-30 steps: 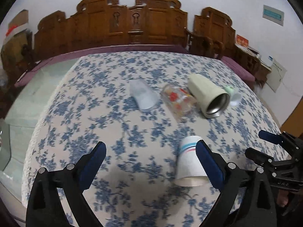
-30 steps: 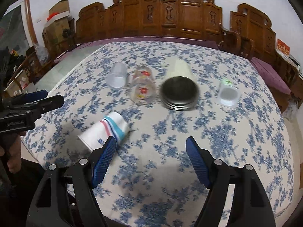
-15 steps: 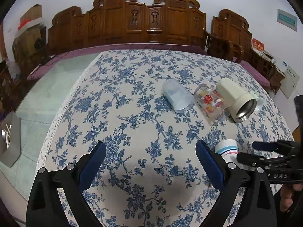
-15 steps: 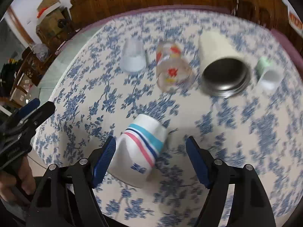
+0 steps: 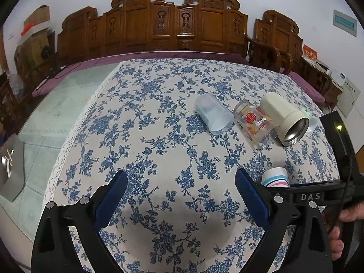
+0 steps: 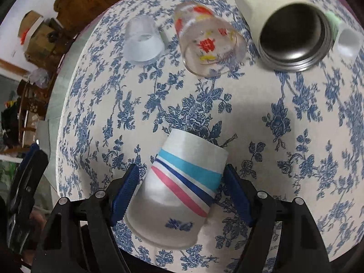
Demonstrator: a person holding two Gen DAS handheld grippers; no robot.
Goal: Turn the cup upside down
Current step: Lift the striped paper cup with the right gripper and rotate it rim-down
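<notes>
A white paper cup [image 6: 179,191] with teal, blue and pink stripes lies on its side near the table's front edge. My right gripper [image 6: 180,193] is open with its blue pads on either side of the cup, close to its walls; whether they touch it I cannot tell. In the left wrist view only the cup's bottom end [image 5: 275,177] shows, behind the right gripper's black body [image 5: 318,195]. My left gripper [image 5: 179,195] is open and empty above bare cloth, left of the cup.
A frosted plastic cup [image 6: 143,43], a printed glass [image 6: 208,43], a cream steel-lined tumbler [image 6: 289,34] and a small green-white cup [image 6: 345,38] lie on their sides in a row beyond. The blue floral tablecloth [image 5: 159,136] covers the table; carved wooden chairs [image 5: 177,25] stand behind.
My right gripper moved forward and down until its pads straddle the striped cup, and the jaws narrowed. The left gripper swung left, away from the cup.
</notes>
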